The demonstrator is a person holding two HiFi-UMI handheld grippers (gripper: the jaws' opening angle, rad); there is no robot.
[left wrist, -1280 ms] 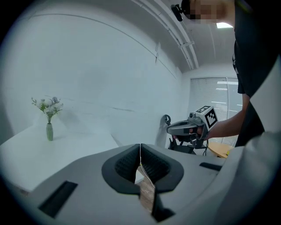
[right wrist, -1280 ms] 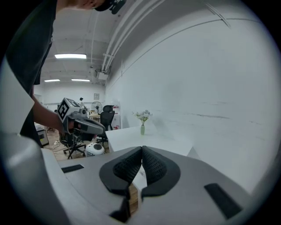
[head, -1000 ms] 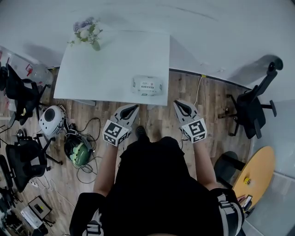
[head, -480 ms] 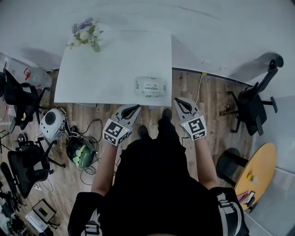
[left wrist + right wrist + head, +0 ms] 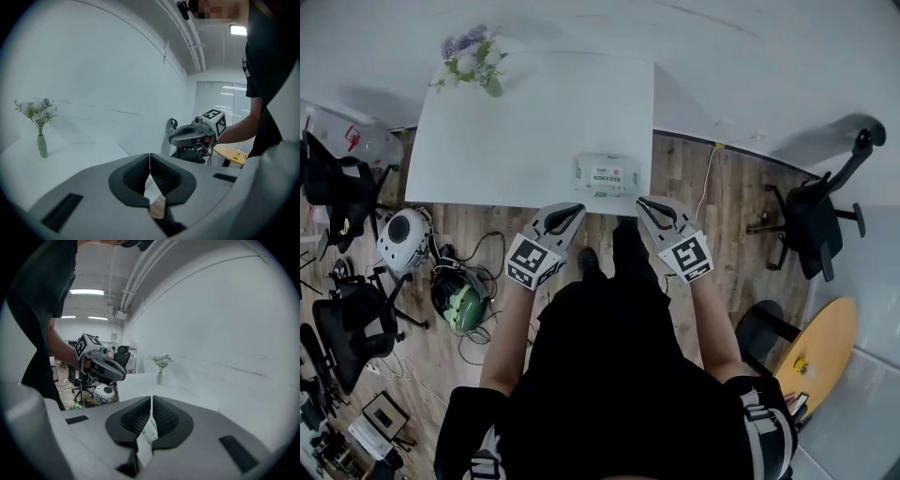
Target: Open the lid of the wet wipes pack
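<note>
Looking down, I see the white rectangular wet wipes pack with a printed label (image 5: pixel 607 174) lying flat by the near edge of the white square table (image 5: pixel 506 131), toward its right corner. My left gripper (image 5: pixel 571 212) hovers just short of the pack, jaws pressed together and empty. My right gripper (image 5: pixel 644 203) hovers alongside, its jaws just cracking open to a narrow slit, nothing between them.

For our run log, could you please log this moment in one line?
white rectangular plastic wet wipes pack: untouched on white table | left gripper: shut, empty | right gripper: jaws just opening, empty
</note>
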